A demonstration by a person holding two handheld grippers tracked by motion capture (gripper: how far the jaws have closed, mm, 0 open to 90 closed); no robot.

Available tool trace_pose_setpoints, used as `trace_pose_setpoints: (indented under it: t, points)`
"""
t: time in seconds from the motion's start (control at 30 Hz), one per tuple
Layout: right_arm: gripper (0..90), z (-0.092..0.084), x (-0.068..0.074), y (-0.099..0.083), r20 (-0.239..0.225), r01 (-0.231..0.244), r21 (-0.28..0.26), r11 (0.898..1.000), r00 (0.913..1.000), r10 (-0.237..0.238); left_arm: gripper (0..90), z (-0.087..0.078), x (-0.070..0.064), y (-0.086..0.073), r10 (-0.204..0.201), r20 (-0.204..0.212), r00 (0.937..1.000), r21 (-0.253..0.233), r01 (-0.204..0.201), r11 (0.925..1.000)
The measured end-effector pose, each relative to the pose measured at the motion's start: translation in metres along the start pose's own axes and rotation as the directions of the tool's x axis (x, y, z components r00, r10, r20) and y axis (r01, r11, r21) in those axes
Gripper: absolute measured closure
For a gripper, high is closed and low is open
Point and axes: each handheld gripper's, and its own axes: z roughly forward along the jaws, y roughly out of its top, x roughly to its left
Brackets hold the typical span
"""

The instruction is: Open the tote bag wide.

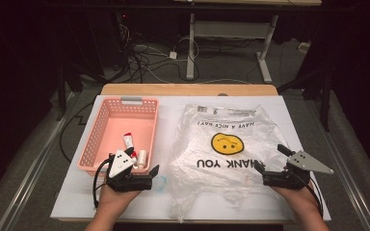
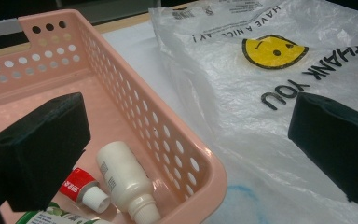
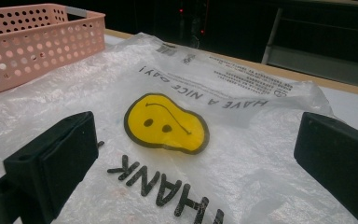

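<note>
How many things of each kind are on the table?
Basket: 1
Bag: 1
White bottle: 1
Tubes, one red and white, one green and white: 2
Total: 5

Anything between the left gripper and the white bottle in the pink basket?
Only the basket's near wall. The left gripper hangs open just outside it, and the white bottle lies right behind that wall, uncovered from above, beside a red-and-white tube.

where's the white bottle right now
The white bottle lies on its side in the near corner of the pink basket, at the table's left in the high view, beside a red-and-white tube and just ahead of the left gripper.
</note>
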Motion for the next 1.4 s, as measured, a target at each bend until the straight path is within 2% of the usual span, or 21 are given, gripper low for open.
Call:
trace_pose_setpoints:
  t: [0.33,0.53,0.7,0.9,1.0,1.13,1.23,1.37,1.4]
  points:
    - [0.0,0.0,0.002,0.001,-0.011,0.01,-0.003,1.0,0.9999,-0.01,0.0,-0.001,0.001,0.0,-0.007,0.003,1.0,-0.005,0.007,1.0]
    - [0.0,-0.002,0.001,0.001,-0.008,0.008,-0.002,1.0,0.9999,-0.008,0.0,0.0,0.0,0.0,-0.004,0.001,1.0,-0.005,0.004,1.0]
    - [0.0,-0.004,-0.003,0.003,0.002,0.005,-0.001,1.0,1.0,-0.005,0.0,-0.001,0.001,0.0,-0.018,0.004,0.9998,-0.012,0.018,0.9998]
    - [0.0,-0.009,-0.012,0.004,0.03,0.007,0.003,1.0,0.9995,-0.008,0.0,-0.002,0.0,-0.001,-0.018,0.009,0.9998,-0.012,0.018,0.9998]
    - [0.0,-0.01,-0.019,0.004,0.047,0.013,0.021,1.0,0.9988,-0.014,0.0,-0.001,0.001,-0.001,-0.007,0.014,0.9999,-0.007,0.007,0.9999]
    - [1.8,-0.013,-0.028,0.002,0.069,-0.004,0.04,0.999,0.9976,0.002,0.0,-0.001,0.001,0.0,-0.013,0.019,0.9997,-0.008,0.013,0.9999]
    - [3.1,-0.013,-0.034,0.001,0.084,0.0,0.062,0.998,0.9965,-0.005,0.0,-0.001,0.001,0.001,-0.015,0.024,0.9996,-0.008,0.015,0.9998]
    - [4.4,-0.013,-0.041,-0.002,0.096,-0.021,0.081,0.997,0.9953,0.013,0.0,-0.001,0.001,0.001,-0.016,0.026,0.9995,-0.009,0.016,0.9998]
    - [6.0,-0.015,-0.046,-0.004,0.117,-0.022,0.095,0.995,0.9931,0.011,0.0,-0.001,0.001,0.001,-0.015,0.027,0.9995,-0.009,0.016,0.9998]
